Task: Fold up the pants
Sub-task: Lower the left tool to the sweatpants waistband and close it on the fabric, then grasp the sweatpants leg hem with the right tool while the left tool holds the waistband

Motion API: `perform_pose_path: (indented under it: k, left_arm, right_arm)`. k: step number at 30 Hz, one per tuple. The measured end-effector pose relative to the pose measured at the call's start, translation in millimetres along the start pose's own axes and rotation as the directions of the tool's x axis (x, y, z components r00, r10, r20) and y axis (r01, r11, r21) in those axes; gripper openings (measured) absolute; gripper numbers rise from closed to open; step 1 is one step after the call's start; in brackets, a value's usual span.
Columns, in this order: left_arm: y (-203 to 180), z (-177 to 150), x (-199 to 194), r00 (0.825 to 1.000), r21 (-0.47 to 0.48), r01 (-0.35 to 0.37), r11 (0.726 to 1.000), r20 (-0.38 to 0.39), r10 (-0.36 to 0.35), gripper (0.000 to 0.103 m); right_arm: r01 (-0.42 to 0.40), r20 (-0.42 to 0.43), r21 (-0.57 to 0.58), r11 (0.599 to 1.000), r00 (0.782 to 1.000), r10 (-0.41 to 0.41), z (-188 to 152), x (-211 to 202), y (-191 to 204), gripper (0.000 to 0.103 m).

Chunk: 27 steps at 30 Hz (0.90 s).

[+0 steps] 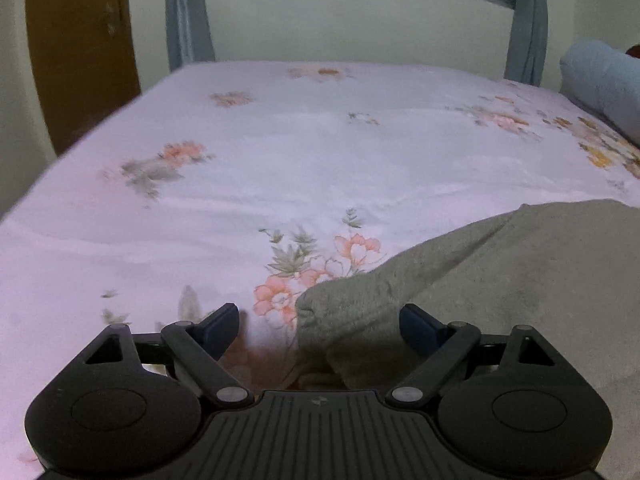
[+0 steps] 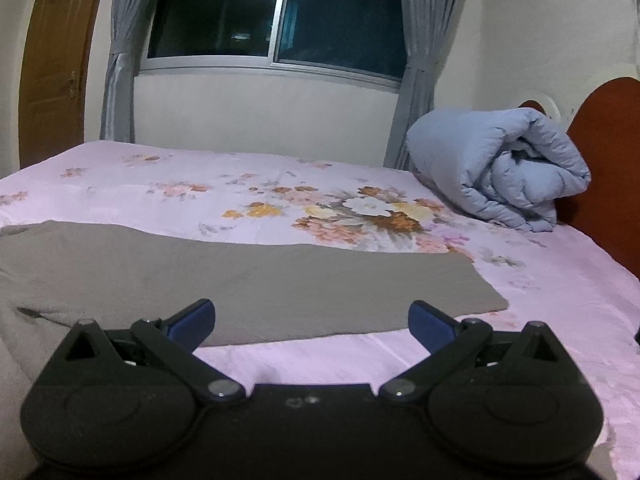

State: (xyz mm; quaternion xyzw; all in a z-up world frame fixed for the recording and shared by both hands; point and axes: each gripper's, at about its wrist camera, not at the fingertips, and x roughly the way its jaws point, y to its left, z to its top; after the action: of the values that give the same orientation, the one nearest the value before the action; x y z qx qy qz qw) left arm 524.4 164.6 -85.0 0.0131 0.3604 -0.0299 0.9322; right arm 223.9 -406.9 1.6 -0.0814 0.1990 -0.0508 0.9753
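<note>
The grey pants [image 2: 256, 280] lie spread flat on the bed, one leg stretched out to the right with its hem near the middle of the mattress. In the left wrist view a rumpled end of the pants [image 1: 500, 280] reaches in from the right, its corner lying between the fingers of the left gripper [image 1: 319, 326]. That gripper stands wide open and its pads are clear of the cloth; it grips nothing. The right gripper [image 2: 312, 322] is also spread wide and holds nothing, poised over the near edge of the pant leg.

The bed [image 2: 560, 300] is covered by a pale pink sheet with flower prints. A rolled light-blue quilt [image 2: 500, 168] rests by the red-brown headboard [image 2: 608, 160]. Behind are a dark window [image 2: 280, 12] with grey curtains [image 2: 120, 52] and a brown wooden door [image 2: 52, 64].
</note>
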Motion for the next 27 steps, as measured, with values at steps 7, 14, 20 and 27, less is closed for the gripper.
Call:
perform_pose_path:
  k: [7,14,20,27]
  left_arm:
    - [-9,-3,15,0.992,-0.029,0.114,0.993,-0.041,-0.116,0.072]
    - [-6,2,-13,0.989,-0.047,0.144,0.988,-0.022,-0.145,0.016]
    - [-7,5,-12,0.991,-0.062,0.120,0.991,-0.054,-0.123,0.016]
    - [-14,6,11,0.998,-0.006,0.025,1.000,-0.050,-0.025,0.077]
  right_arm:
    - [-0.023,0.004,0.002,1.000,1.000,0.023,2,4,8,0.097]
    - [-0.031,0.006,0.001,1.000,1.000,0.031,7,-1,10,0.097]
    - [-0.049,-0.010,-0.002,0.999,0.999,0.049,11,1,10,0.097]
    - [-0.073,-0.003,-0.047,0.996,0.997,0.073,17,-3,13,0.097]
